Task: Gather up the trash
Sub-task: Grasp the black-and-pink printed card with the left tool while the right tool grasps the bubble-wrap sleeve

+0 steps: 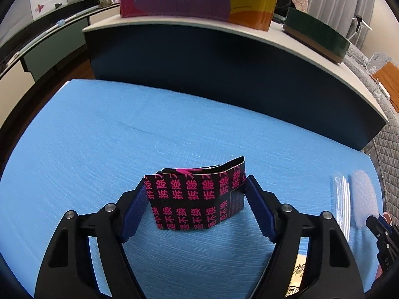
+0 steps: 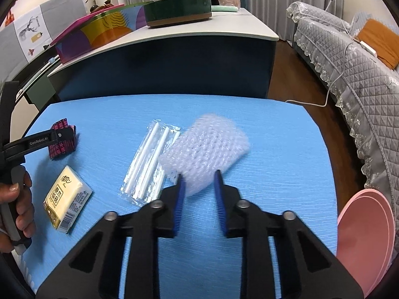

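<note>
A folded black wrapper with pink characters [image 1: 194,199] stands on the blue mat [image 1: 99,137]. My left gripper [image 1: 196,180] has a blue pad against each of its side edges. From the right wrist view the same wrapper [image 2: 61,140] shows at far left behind one left finger [image 2: 40,140]. A white bubble wrap piece [image 2: 204,147] lies mid-mat, blurred. My right gripper [image 2: 198,174] is pinched on its near end. The bubble wrap [image 1: 362,194] also shows at the right edge of the left wrist view.
A clear packet of white straws [image 2: 149,162] lies left of the bubble wrap. A yellow tissue pack [image 2: 67,199] sits near the front left. A pink basin [image 2: 366,236] stands off the right edge. A dark cabinet [image 2: 162,64] rises behind the mat, and a grey sofa [image 2: 361,74] stands to the right.
</note>
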Demonstrator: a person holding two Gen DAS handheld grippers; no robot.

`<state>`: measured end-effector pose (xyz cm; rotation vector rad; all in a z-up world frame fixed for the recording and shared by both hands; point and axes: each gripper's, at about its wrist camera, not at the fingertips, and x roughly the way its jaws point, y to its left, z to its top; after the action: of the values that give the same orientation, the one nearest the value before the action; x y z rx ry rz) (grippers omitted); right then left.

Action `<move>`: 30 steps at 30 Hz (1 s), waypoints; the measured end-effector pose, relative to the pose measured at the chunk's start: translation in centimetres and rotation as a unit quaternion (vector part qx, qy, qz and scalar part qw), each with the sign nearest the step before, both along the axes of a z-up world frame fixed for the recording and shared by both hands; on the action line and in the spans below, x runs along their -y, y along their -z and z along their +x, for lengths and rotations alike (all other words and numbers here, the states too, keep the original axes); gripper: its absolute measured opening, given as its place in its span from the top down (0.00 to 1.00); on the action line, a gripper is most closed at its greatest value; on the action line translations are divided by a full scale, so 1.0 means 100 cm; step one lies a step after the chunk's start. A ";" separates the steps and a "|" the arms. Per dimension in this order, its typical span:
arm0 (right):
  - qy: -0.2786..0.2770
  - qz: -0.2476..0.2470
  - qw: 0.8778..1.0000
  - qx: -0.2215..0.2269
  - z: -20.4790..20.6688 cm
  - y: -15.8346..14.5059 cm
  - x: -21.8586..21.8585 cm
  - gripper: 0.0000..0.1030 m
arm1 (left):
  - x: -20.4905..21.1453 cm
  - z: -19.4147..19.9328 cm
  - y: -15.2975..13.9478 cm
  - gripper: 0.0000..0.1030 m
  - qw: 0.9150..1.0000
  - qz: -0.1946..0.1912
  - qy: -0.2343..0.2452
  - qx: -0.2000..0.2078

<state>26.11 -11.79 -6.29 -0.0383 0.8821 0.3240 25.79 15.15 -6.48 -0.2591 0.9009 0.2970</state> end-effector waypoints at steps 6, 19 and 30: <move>0.001 0.002 1.000 0.021 -0.007 -0.013 0.004 0.94 | 0.006 -0.005 -0.009 0.31 1.000 0.011 0.007 0.013; 0.007 0.009 0.999 0.047 -0.024 -0.034 0.018 0.94 | 0.014 -0.019 -0.027 0.31 0.999 0.028 0.016 0.041; 0.020 0.014 0.997 0.068 -0.041 -0.050 0.036 0.94 | 0.027 -0.034 -0.043 0.31 0.997 0.039 0.029 0.065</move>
<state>22.01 -15.38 -1.26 -0.0162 0.7432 0.2928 22.36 12.47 -2.21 -0.1779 0.7645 0.2584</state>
